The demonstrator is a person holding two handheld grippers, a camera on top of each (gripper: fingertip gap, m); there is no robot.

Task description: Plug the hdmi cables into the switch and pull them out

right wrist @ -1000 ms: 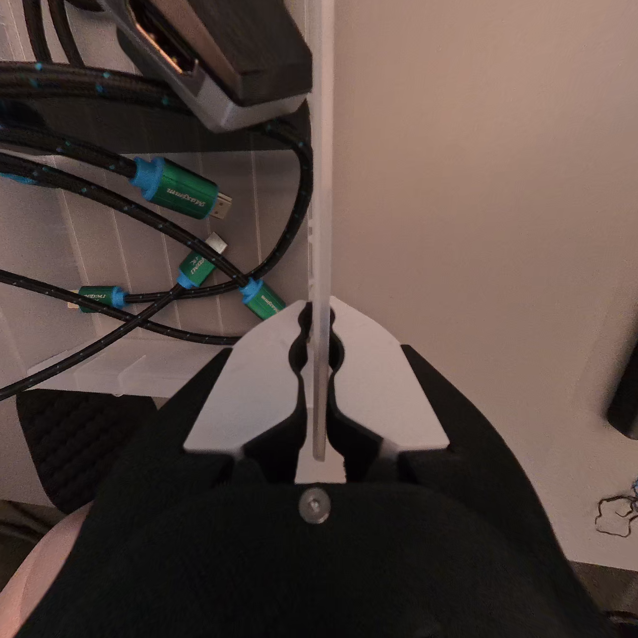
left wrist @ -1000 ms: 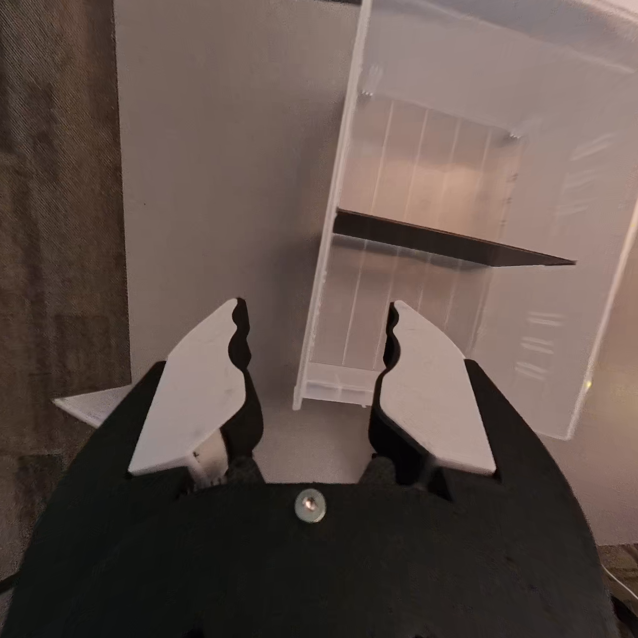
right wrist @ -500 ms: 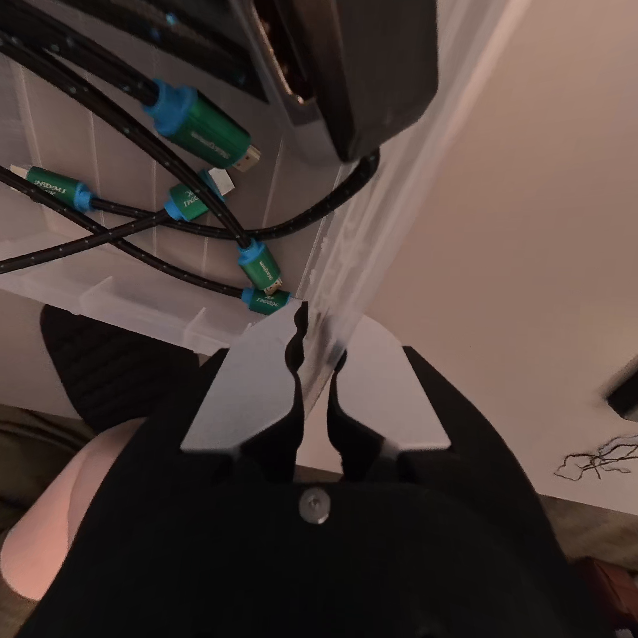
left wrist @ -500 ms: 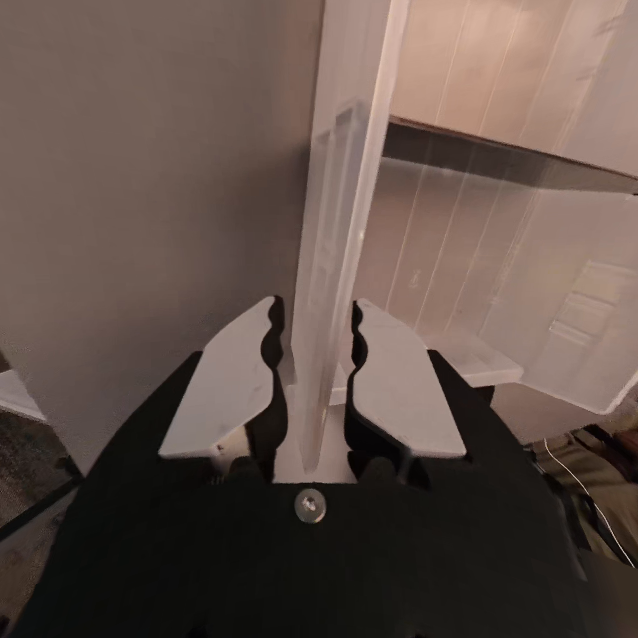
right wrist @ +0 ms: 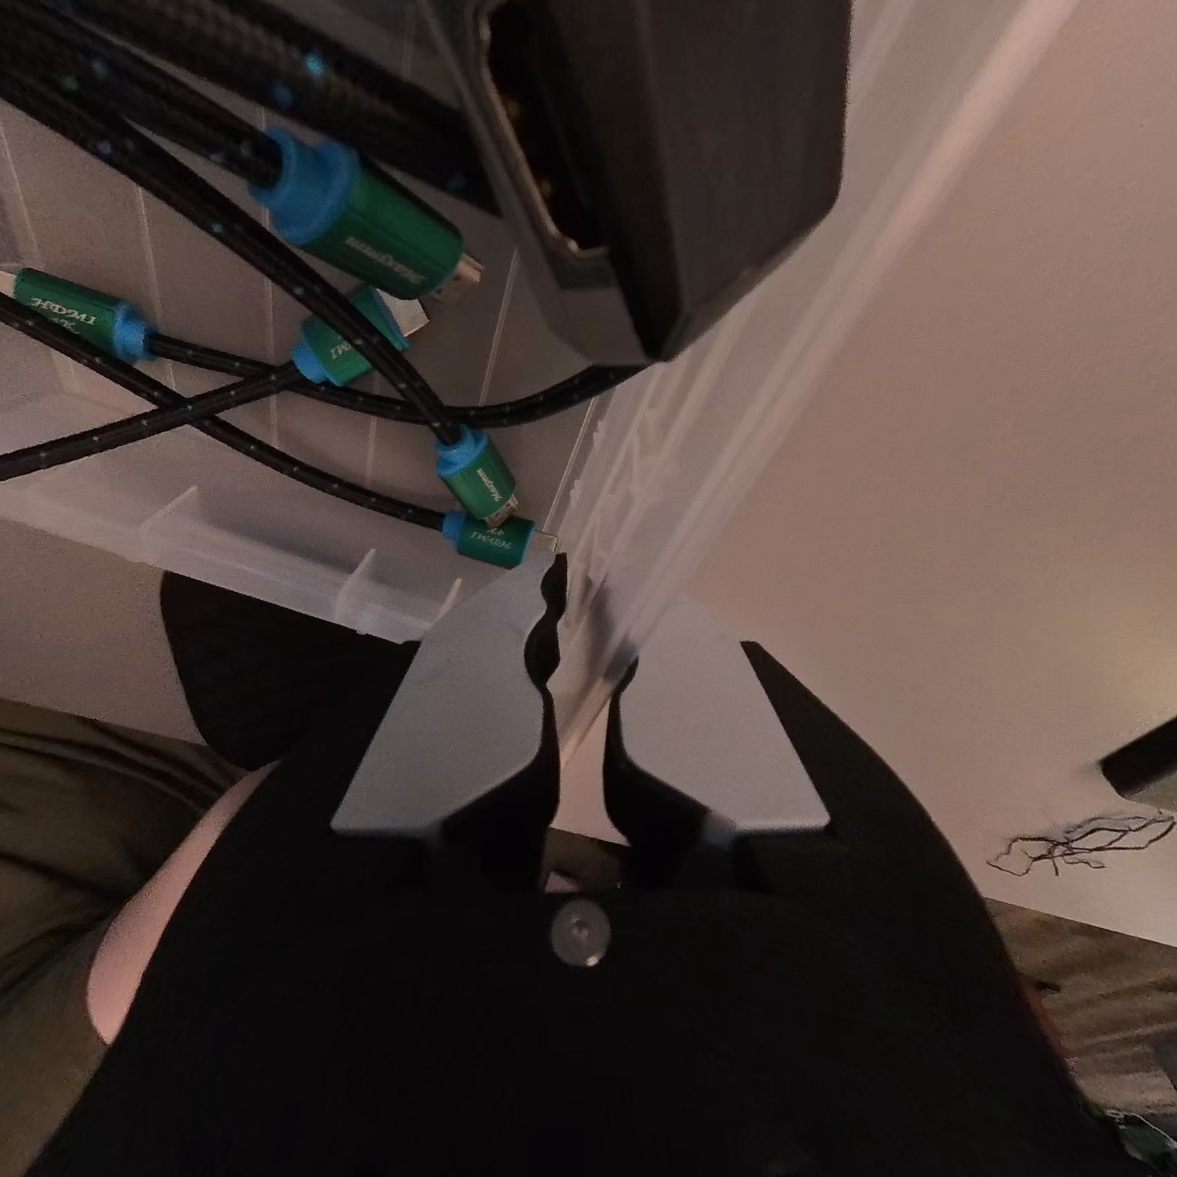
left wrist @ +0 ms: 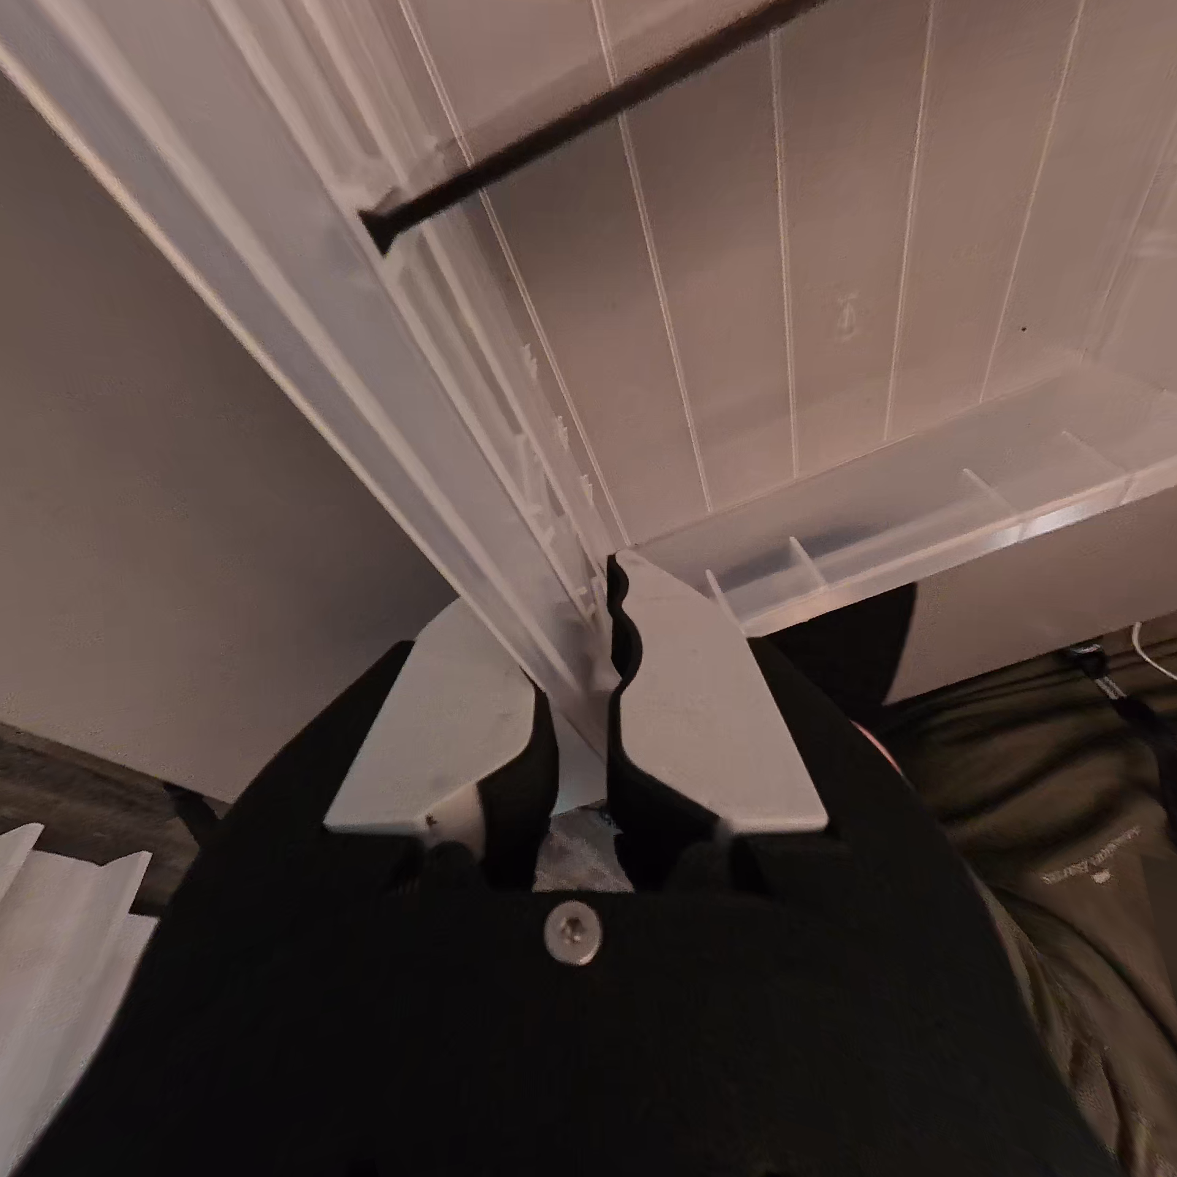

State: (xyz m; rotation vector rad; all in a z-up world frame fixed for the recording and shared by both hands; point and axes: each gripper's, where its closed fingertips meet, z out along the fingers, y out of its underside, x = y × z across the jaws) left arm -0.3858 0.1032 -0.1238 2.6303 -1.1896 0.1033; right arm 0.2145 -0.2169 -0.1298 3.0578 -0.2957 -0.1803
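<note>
A clear plastic box [left wrist: 732, 318] is held tilted between both grippers. My left gripper [left wrist: 576, 614] is shut on the box's left side wall [left wrist: 446, 395]. My right gripper [right wrist: 595, 605] is shut on the box's right side wall [right wrist: 700, 446]. Inside, in the right wrist view, the dark HDMI switch [right wrist: 700, 159] lies against that wall. Several black braided HDMI cables with green plugs and blue collars lie loose beside it; one large plug [right wrist: 376, 229] is near the switch and two plugs [right wrist: 484, 484] sit in the near corner. None is plugged in.
The box is over a white table [left wrist: 159, 446]. A black fabric item [right wrist: 255, 669] lies under its near edge. A tangle of thin wire [right wrist: 1083, 841] and a dark object [right wrist: 1146, 758] lie at the right. A person's olive clothing [left wrist: 1019, 860] is close behind.
My left gripper moved onto the box's left wall and shut on it. The box has tipped, and the switch and plugs have slid toward the right wall and near corner.
</note>
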